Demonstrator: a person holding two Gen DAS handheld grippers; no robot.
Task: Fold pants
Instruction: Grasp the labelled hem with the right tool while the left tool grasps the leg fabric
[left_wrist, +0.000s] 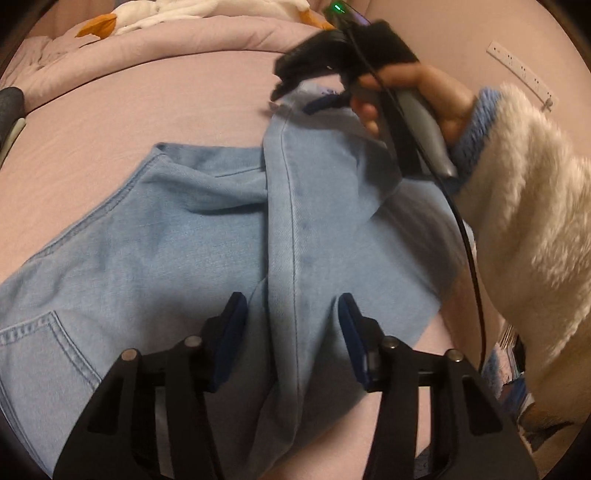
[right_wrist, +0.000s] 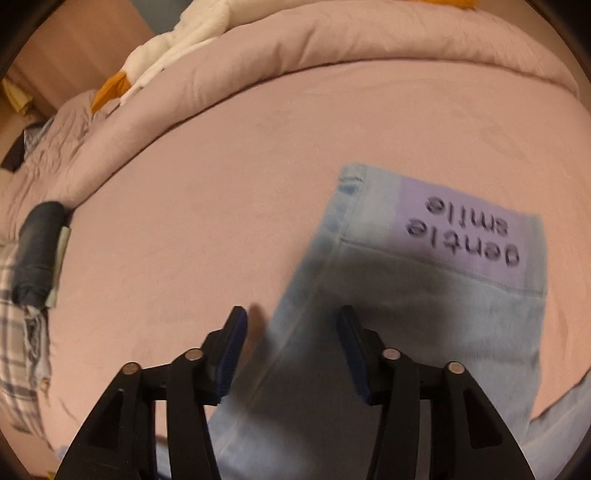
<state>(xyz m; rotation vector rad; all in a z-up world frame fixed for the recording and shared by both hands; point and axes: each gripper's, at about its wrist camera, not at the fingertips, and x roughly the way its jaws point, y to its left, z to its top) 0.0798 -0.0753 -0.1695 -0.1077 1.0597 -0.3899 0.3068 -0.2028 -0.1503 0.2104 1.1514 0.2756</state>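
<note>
Right gripper (left_wrist: 295, 88) tips motion-blurred over pants (left_wrist: 166, 240); grip unreadable. Pants' waist ran past frame edge.

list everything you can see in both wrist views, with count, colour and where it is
jeans: one pair, light blue, spread on the bed, one leg folded across
label: one, lilac, on the leg hem, reads "gentle smile"
bed sheet: one, pink, under the jeans
duvet: one, pink, bunched along the far edge
plush toy: one, white and orange, on the duvet
checked cloth: one, grey-white, left bed edge
left gripper: one, black, blue pads, open over the leg
right gripper: one, black, open above the hem
hand: one, fluffy white sleeve, holding the right gripper
</note>
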